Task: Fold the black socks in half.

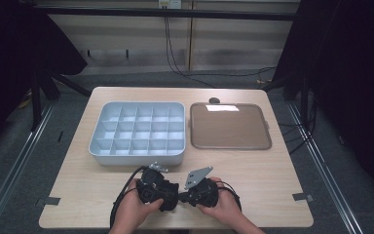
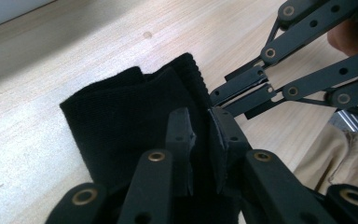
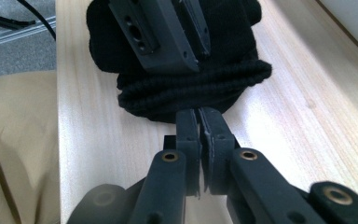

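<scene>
Black knitted cloth, folded thick with a ribbed edge, lay on the pale wooden table near its front edge, between the two hands. The left tongs had closed on it, a fold of the fabric pinched between the jaws with only a narrow gap left. The right tongs met the same cloth from the opposite side, jaws drawn nearly together on its ribbed hem. In the high view the left tongs and right tongs pointed at each other, almost touching. Behind them stood a white divided tray, and just beside it a brown flat tray.
</scene>
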Demonstrator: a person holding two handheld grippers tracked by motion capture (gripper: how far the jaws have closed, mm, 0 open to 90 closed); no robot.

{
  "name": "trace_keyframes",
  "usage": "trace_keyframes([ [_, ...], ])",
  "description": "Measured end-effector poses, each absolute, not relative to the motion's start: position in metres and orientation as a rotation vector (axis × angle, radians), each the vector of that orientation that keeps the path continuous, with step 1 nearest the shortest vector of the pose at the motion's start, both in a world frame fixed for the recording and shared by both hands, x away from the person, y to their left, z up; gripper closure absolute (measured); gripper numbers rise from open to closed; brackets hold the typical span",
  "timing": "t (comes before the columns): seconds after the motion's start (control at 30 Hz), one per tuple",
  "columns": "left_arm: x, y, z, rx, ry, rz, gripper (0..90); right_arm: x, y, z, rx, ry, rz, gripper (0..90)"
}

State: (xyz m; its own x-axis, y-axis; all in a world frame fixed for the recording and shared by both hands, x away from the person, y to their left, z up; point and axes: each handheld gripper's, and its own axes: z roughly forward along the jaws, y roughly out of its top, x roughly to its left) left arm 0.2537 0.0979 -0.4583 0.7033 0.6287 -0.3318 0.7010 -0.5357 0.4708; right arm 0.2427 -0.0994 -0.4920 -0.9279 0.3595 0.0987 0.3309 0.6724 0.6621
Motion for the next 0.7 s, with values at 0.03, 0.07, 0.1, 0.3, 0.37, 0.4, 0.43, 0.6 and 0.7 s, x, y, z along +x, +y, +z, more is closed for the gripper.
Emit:
trace_keyframes([
  [0.03,0.254,0.098,-0.457,2.327,1.012,-0.164,77.5,0.243,-0.099,-0.492,0.582,2.837,1.107,86.5],
  [0.07,0.254,0.098,-0.457,2.326,1.009,-0.168,77.1,0.243,-0.099,-0.492,0.577,2.836,1.107,86.5],
  [0.1,0.254,0.099,-0.456,2.326,1.008,-0.173,76.6,0.243,-0.099,-0.492,0.576,2.836,1.106,86.5],
  [0.3,0.254,0.1,-0.454,2.314,1.016,-0.174,73.0,0.243,-0.099,-0.492,0.584,2.838,1.11,86.4],
  [0.37,0.254,0.1,-0.454,2.311,1.01,-0.167,71.7,0.242,-0.098,-0.492,0.584,2.839,1.109,86.3],
  [0.4,0.254,0.1,-0.453,2.309,1.011,-0.163,71.2,0.242,-0.098,-0.492,0.583,2.839,1.109,86.3],
  [0.43,0.254,0.1,-0.452,2.306,1.011,-0.16,70.9,0.243,-0.098,-0.491,0.57,2.836,1.113,86.3],
  [0.6,0.256,0.104,-0.448,2.291,1.012,-0.151,68.6,0.243,-0.098,-0.491,0.577,2.835,1.112,86.3],
  [0.7,0.257,0.106,-0.447,2.284,1.016,-0.146,67.3,0.243,-0.098,-0.491,0.577,2.834,1.112,86.3],
])
